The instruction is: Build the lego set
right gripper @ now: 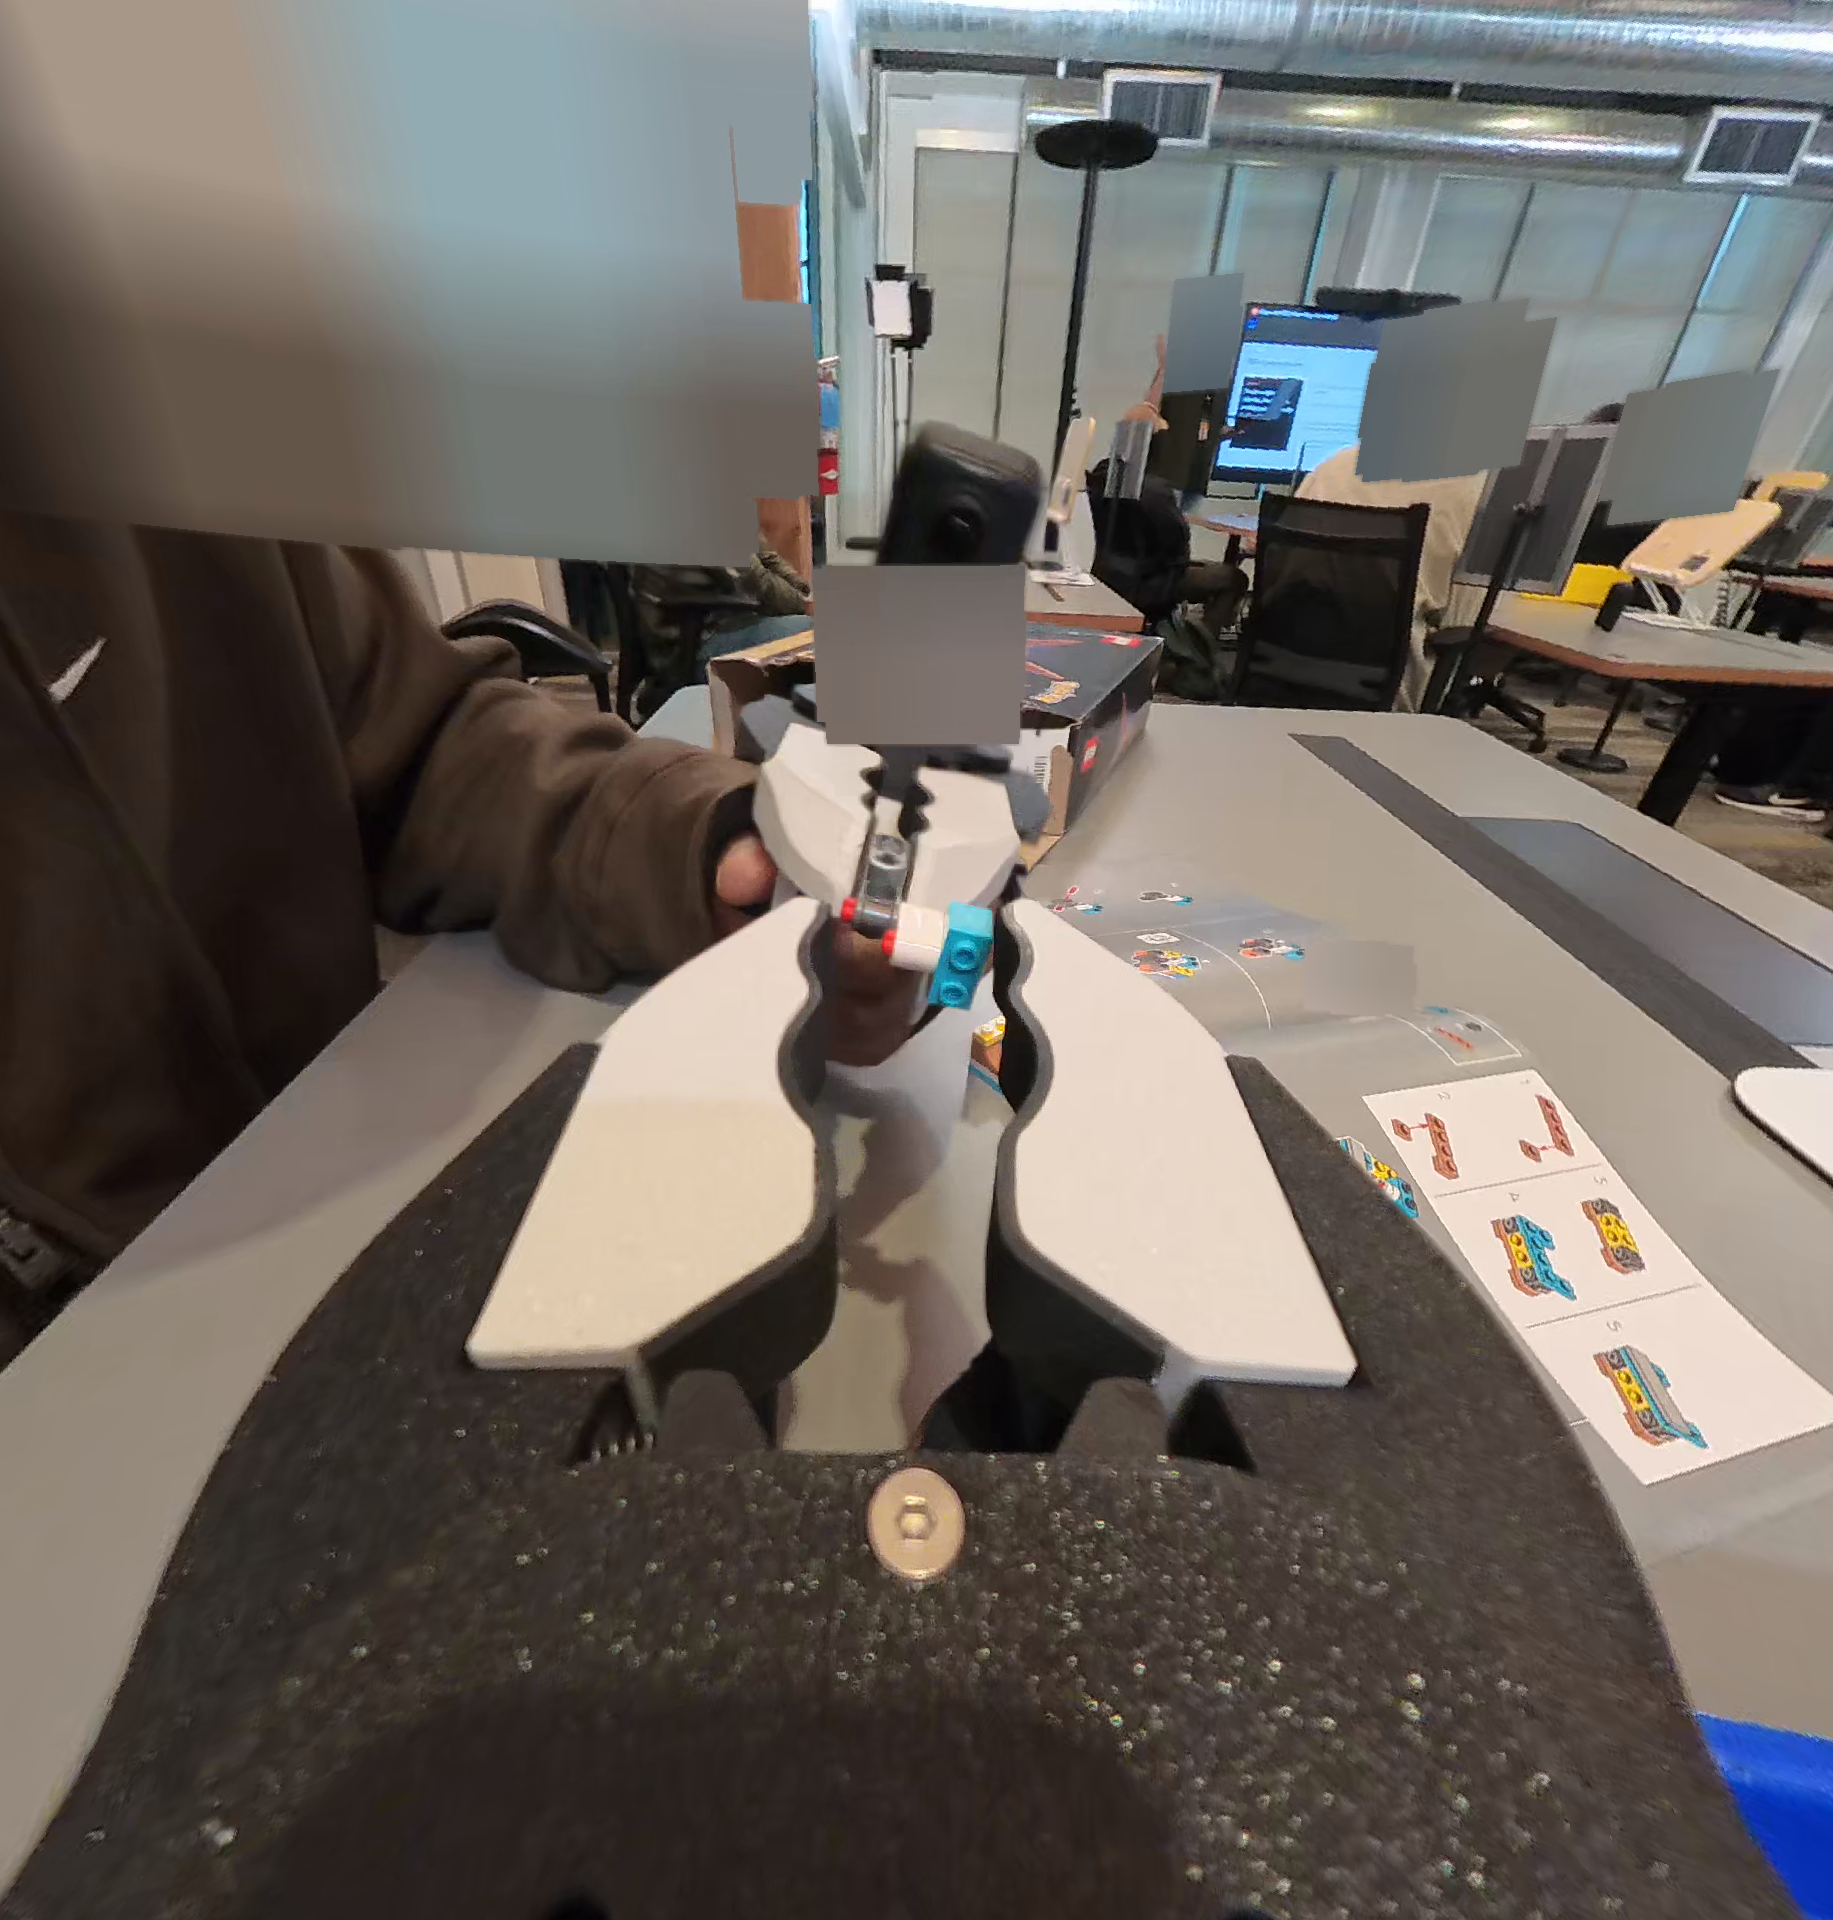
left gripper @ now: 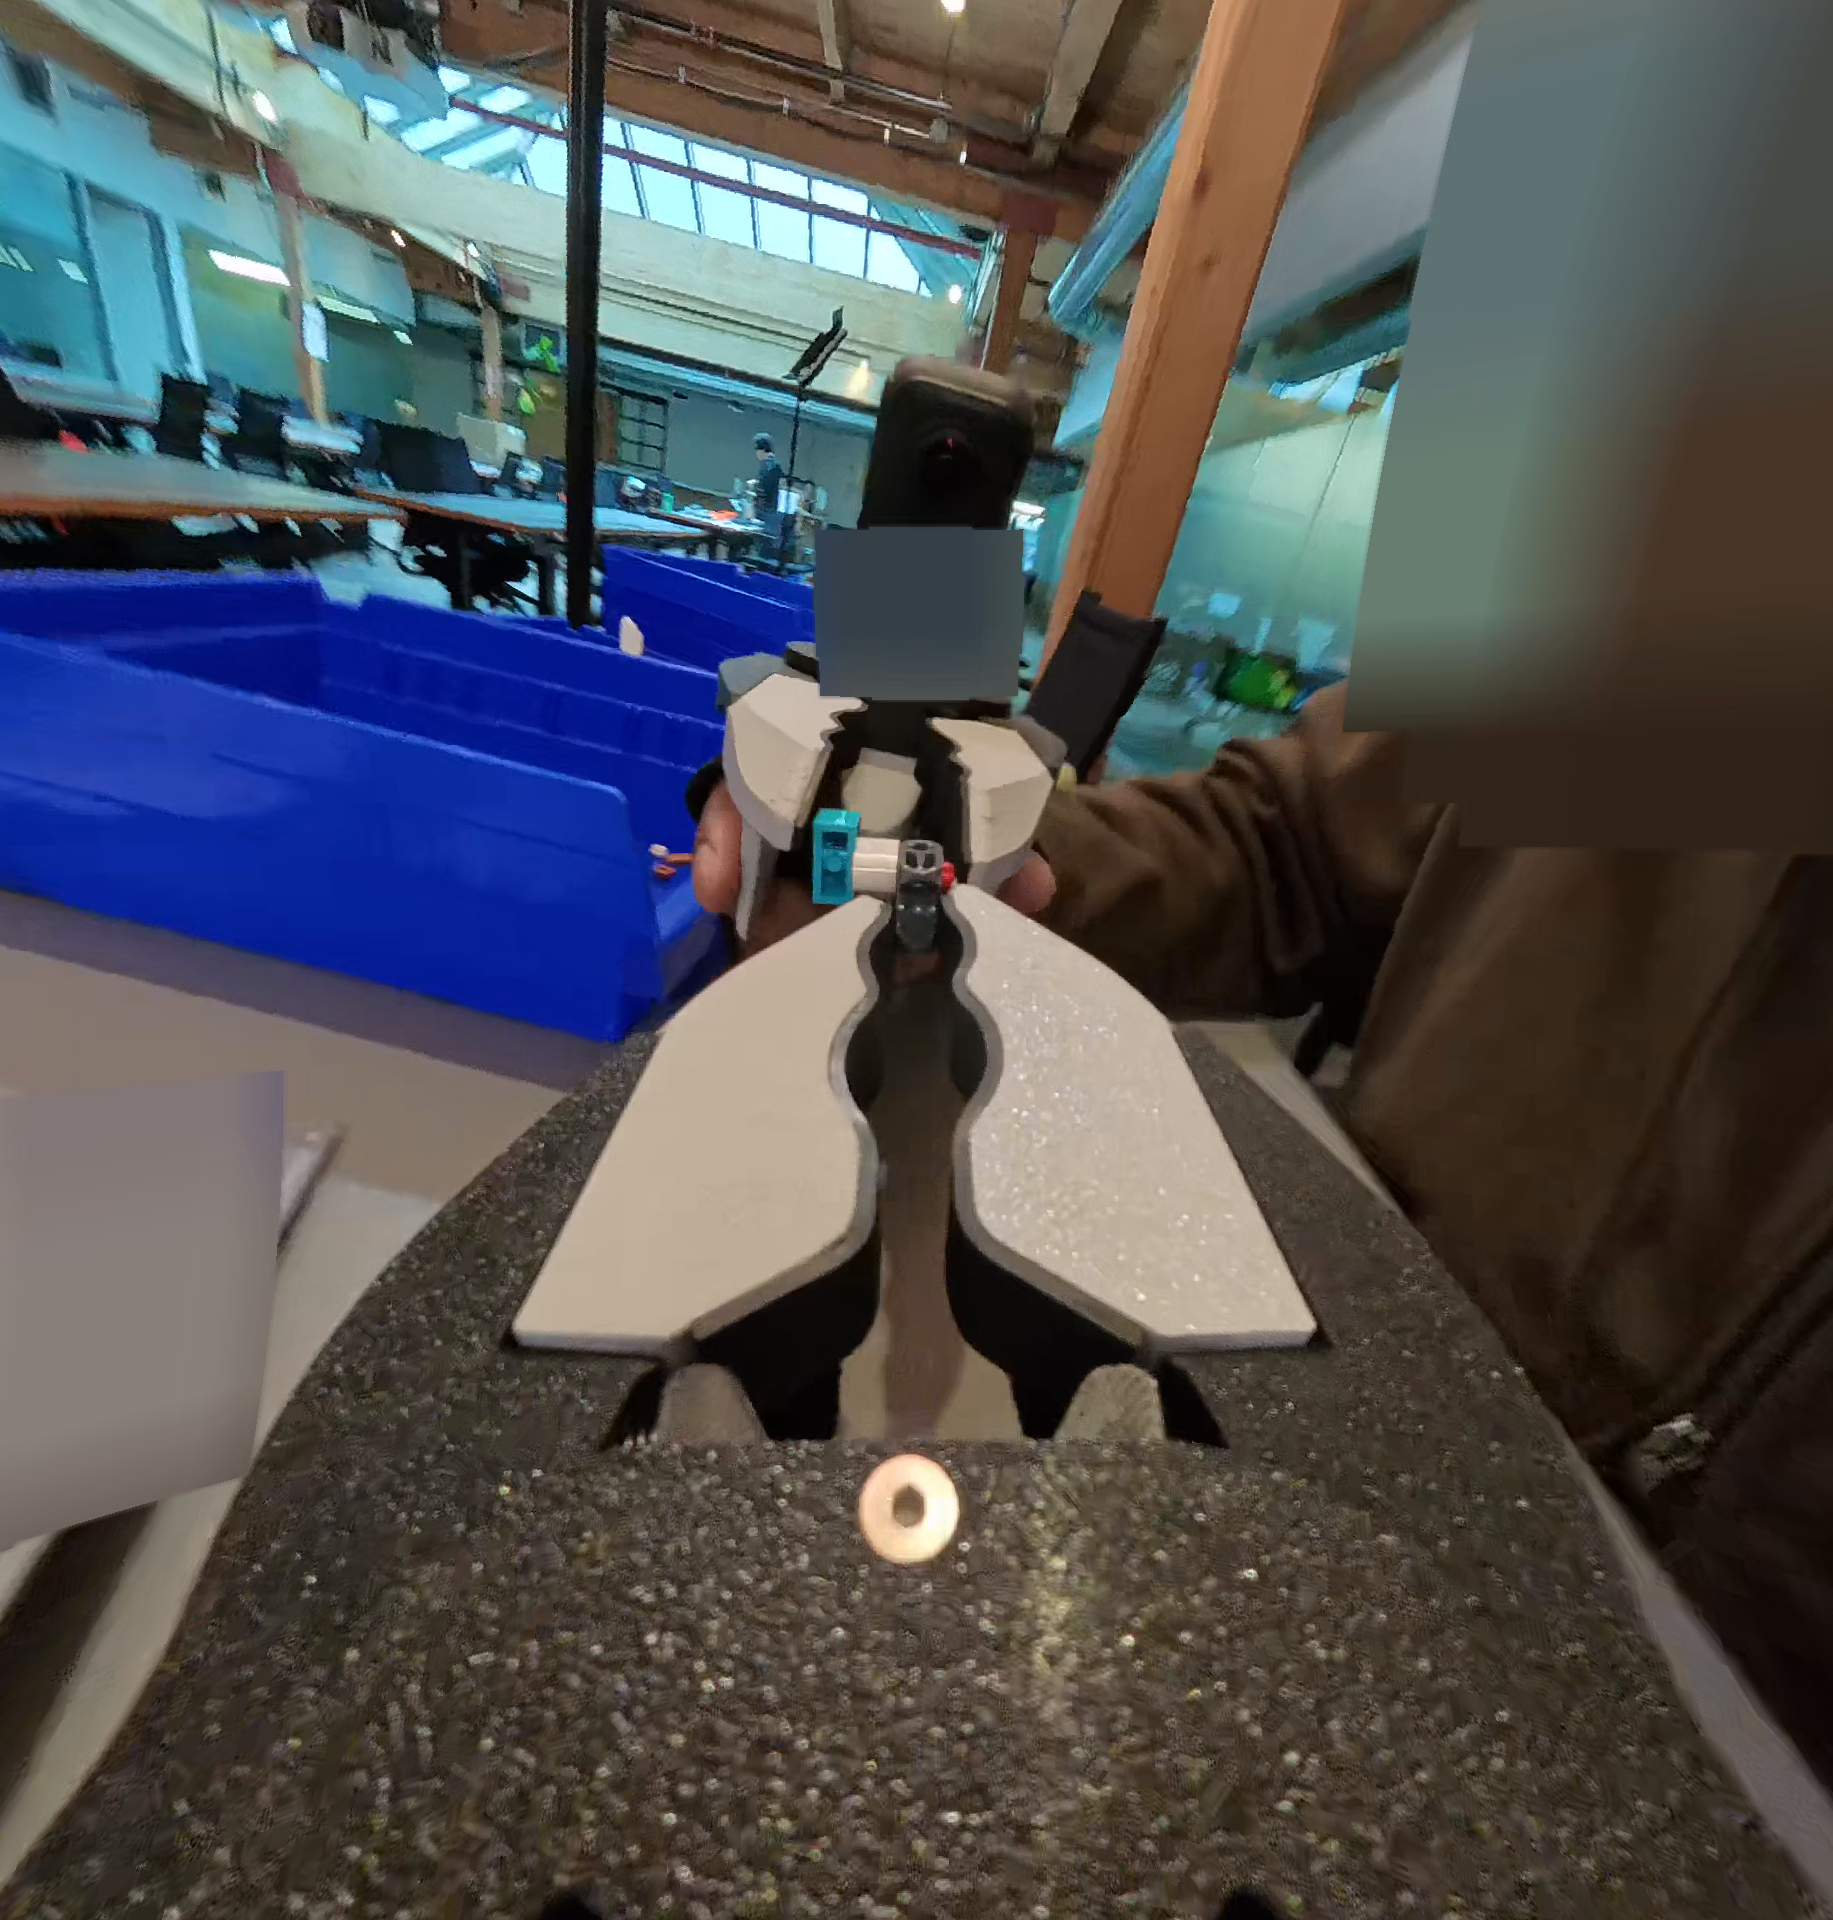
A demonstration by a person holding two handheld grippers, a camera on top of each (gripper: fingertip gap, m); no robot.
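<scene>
Open office: wooden post (left gripper: 1192, 343), skylights (left gripper: 746, 197), grey desks (right gripper: 1660, 655), black chairs (right gripper: 1327, 592)

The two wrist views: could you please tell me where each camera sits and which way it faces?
Left wrist view: on the left gripper, facing the right gripper, blue bins behind; brown sleeve shows.
Right wrist view: on the right gripper, facing the left gripper, above the grey table; sleeve shows.
Shared: the small lego piece.

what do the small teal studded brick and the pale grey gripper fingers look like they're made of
Small teal studded brick: hard moulded plastic, smooth with a slight gloss on its round studs. Pale grey gripper fingers: probably printed or moulded plastic, matte with a fine grainy sparkle; the exact material is not certain.
</scene>
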